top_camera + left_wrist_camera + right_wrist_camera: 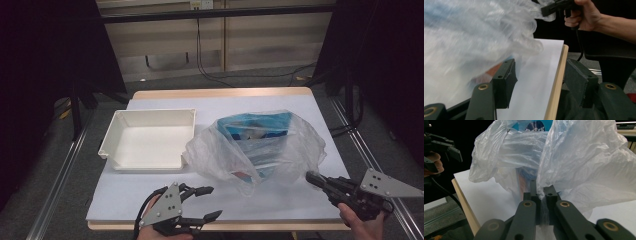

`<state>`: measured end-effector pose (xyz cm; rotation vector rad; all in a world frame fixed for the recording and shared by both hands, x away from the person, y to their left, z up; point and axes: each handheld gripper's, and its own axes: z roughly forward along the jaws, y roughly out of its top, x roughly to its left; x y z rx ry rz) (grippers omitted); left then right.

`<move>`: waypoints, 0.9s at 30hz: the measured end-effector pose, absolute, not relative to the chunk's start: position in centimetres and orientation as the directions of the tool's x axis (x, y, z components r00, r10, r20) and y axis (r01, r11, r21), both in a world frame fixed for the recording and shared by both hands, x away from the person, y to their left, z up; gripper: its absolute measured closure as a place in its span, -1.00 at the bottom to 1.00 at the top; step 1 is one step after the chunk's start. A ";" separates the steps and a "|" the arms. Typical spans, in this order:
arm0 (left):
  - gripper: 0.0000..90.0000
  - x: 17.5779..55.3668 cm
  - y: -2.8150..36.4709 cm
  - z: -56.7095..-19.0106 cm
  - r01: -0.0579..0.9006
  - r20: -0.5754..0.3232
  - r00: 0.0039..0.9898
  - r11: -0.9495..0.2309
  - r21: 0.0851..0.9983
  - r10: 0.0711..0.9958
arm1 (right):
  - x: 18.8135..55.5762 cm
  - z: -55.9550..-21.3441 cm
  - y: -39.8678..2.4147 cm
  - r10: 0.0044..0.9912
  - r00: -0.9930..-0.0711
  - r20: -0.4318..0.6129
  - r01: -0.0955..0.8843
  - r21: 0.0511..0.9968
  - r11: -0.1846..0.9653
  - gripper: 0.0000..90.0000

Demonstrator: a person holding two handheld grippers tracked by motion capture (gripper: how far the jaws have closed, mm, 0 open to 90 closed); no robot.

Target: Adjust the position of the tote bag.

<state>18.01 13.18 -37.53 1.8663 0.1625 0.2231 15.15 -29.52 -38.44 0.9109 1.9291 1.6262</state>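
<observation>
My right gripper (311, 177) sits at the near right of the table (125, 200), its jaws pinched together on a fold of the clear plastic bag (260, 145); in the right gripper view the film is squeezed flat between my two pads (532, 197) and the rest of the bag (584, 162) billows up beyond them. The bag lies on the right half of the white tabletop, crumpled and open, with a blue packet (260, 131) showing through it. Just to its left, close to the bag's edge, stands a white tray (150, 140).

My left gripper (209, 202) hovers over the near edge of the table, in front of the tray and left of the bag. Its jaws stand apart with nothing between them; in the left gripper view the bare tabletop and the table's wooden edge (556, 82) run through the gap, and the bag (474, 37), blurred, lies beyond and left of the left-hand pad (505, 80)
</observation>
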 end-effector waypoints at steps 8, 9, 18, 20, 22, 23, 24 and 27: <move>0.02 18.9 10.7 -36.8 -0.021 0.080 0.979 -0.296 0.955 0.189 | 15.9 -38.1 -28.6 0.714 -0.698 0.053 0.186 0.976 0.109 0.98; 0.04 19.0 10.3 -36.8 -0.012 0.068 0.980 -0.290 0.957 0.186 | 15.9 -38.2 -28.5 0.717 -0.695 0.057 0.191 0.976 0.108 0.98; 0.03 20.1 7.3 -36.6 0.010 0.053 0.978 -0.300 0.954 0.201 | 15.8 -38.2 -28.8 0.722 -0.690 0.053 0.182 0.978 0.103 0.98; 0.02 20.6 6.9 -36.9 -0.004 0.069 0.979 -0.323 0.946 0.190 | 15.8 -38.2 -28.8 0.718 -0.693 0.060 0.184 0.978 0.096 0.98; 0.01 20.9 6.5 -37.1 0.002 0.065 0.979 -0.327 0.945 0.194 | 15.7 -38.3 -28.9 0.720 -0.692 0.058 0.188 0.977 0.102 0.98; -0.01 21.2 6.4 -37.2 0.005 0.062 0.979 -0.326 0.945 0.194 | 15.7 -38.3 -28.9 0.719 -0.692 0.056 0.187 0.977 0.103 0.98; -0.01 21.4 6.2 -37.3 0.015 0.051 0.980 -0.323 0.946 0.194 | 15.7 -38.3 -28.9 0.716 -0.695 0.059 0.191 0.976 0.105 0.98; -0.03 22.0 5.7 -37.7 0.030 0.041 0.977 -0.327 0.945 0.207 | 15.8 -38.4 -28.9 0.718 -0.694 0.058 0.188 0.977 0.103 0.98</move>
